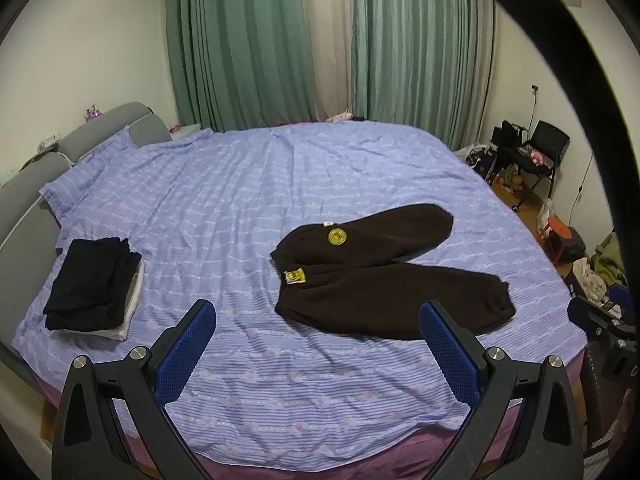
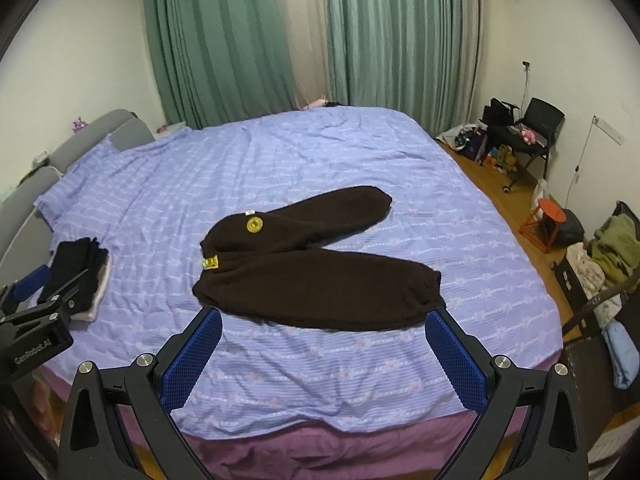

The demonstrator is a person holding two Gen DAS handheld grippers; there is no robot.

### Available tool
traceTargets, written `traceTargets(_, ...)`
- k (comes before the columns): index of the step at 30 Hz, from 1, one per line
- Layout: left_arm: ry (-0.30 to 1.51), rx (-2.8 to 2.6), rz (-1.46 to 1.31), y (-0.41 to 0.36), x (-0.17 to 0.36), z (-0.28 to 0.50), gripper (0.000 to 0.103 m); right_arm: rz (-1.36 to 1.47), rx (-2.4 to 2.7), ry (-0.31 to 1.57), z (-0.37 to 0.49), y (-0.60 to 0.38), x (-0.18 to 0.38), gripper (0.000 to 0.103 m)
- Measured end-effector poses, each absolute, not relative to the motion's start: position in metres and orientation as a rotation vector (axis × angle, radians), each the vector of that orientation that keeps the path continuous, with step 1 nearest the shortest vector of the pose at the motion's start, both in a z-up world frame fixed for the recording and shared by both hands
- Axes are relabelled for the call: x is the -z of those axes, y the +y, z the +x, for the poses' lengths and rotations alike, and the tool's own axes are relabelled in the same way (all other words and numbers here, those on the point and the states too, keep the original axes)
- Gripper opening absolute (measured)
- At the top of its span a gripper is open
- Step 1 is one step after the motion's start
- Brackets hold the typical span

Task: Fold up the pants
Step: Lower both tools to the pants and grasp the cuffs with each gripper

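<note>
- Hovering over the bed (image 1: 280,400): left claw (image 1: 316,344) and right claw (image 2: 322,346) gape wide, empty.
- Pants (image 2: 304,276) lie splayed; advise gripping waistband and cuff together.

Dark brown pants (image 2: 304,264) – lilac striped sheet (image 2: 320,152)

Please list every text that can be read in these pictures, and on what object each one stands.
"GenRobot.AI": white print on the black body of the left claw, right wrist view.
Round yellow patch on the brown pants: unreadable.
Yellow waistband tag: unreadable.
</note>
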State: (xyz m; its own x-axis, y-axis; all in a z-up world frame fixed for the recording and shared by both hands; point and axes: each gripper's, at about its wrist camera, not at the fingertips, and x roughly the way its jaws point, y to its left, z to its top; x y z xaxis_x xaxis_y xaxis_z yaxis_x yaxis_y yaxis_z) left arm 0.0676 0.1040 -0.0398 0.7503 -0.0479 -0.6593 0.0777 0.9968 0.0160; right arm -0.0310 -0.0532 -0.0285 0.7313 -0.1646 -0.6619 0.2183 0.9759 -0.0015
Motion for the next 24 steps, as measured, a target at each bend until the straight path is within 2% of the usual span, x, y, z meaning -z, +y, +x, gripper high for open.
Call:
traceTargets(7, 0.742, 0.066, 0.064, 0.111, 0.054, 0.099, 0.103, 0.084, 0.239, 0.701, 0.004, -0.048, 0.039, 0.103)
traceTargets(13, 0.777, 0.061, 0.031, 0.1, 0.082, 0.138, 0.103, 0.112, 0.22, 0.768, 0.045, -0.063, 0.063, 0.103)
traceTargets(17, 0.797, 0.029, 0.025, 0.095, 0.106, 0.163, 0.103, 0.157, 0.19, 0.814, 0.077, -0.08, 0.094, 0.103)
traceTargets(24, 0.949, -0.019, 0.035, 0.08, 0.177, 0.219, 0.103, 0.242, 0.185, 0.933, 0.129, -0.113, 0.17, 0.103)
